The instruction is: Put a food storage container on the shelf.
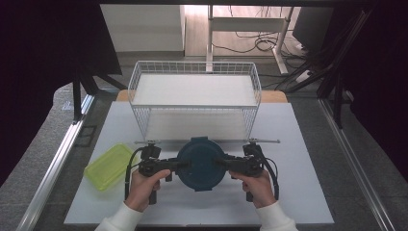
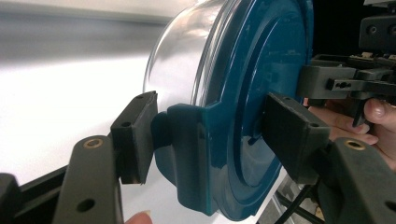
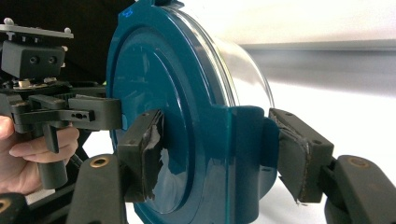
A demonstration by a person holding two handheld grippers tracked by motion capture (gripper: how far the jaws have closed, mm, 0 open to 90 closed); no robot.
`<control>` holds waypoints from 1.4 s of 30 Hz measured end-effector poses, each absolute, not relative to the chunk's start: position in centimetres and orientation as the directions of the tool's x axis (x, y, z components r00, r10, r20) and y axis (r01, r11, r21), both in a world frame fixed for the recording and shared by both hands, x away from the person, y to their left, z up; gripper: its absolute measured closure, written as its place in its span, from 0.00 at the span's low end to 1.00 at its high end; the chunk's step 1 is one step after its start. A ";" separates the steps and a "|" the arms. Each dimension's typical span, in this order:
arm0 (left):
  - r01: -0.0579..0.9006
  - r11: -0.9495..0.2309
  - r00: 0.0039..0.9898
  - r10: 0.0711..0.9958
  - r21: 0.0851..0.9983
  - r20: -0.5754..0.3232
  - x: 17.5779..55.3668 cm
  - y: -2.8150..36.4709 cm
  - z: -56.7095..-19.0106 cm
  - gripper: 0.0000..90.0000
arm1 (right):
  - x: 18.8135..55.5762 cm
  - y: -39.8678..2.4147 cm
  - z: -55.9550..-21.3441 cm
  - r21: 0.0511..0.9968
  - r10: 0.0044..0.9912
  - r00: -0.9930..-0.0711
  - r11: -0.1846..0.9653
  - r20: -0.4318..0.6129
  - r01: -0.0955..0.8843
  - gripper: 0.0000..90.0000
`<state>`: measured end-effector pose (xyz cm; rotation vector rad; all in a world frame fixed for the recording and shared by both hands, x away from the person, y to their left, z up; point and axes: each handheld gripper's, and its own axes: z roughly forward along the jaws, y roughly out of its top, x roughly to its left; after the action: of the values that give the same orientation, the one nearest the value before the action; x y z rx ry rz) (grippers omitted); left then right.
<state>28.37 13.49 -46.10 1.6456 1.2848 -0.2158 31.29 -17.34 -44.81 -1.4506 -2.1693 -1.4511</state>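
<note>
A round clear container (image 1: 200, 163) with a dark teal clip-on lid hangs between both grippers over the white board, lid up. My left gripper (image 1: 182, 163) grips its left rim. In the left gripper view (image 2: 215, 135) one pad presses the lid's top and the other the side clip (image 2: 187, 154). My right gripper (image 1: 219, 162) clamps the opposite rim. In the right gripper view (image 3: 219, 144) its taped pad (image 3: 144, 149) lies on the lid and the other pad on the clip (image 3: 247, 154). Whether the container's base touches the board is hidden.
A white wire basket rack (image 1: 195, 72) stands just behind the container. A flat yellow-green lid (image 1: 109, 166) lies on the white board (image 1: 298, 192) at the left. Metal rails (image 1: 57, 159) run along both sides, with dark curtains beyond.
</note>
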 end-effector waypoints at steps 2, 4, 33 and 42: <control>0.809 0.056 0.422 0.637 0.585 -0.645 28.5 13.5 -45.8 0.41 | 31.5 -17.3 -44.8 0.620 0.617 -0.515 0.056 0.595 0.783 0.41; 0.810 0.057 0.422 0.634 0.584 -0.648 28.7 13.6 -45.6 0.41 | 31.7 -17.3 -44.5 0.622 0.618 -0.517 0.057 0.593 0.781 0.41; 0.766 0.072 0.461 0.632 0.639 -0.623 29.7 14.1 -40.3 0.41 | 32.7 -17.0 -39.2 0.674 0.610 -0.560 0.058 0.560 0.737 0.43; 0.753 0.078 0.469 0.634 0.654 -0.615 30.2 14.5 -38.4 0.41 | 33.4 -16.6 -37.1 0.687 0.607 -0.573 0.060 0.551 0.724 0.43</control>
<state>30.24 14.52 -38.37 1.6177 1.2251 -0.1351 33.35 -16.61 -37.12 -1.3894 -2.2001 -1.5452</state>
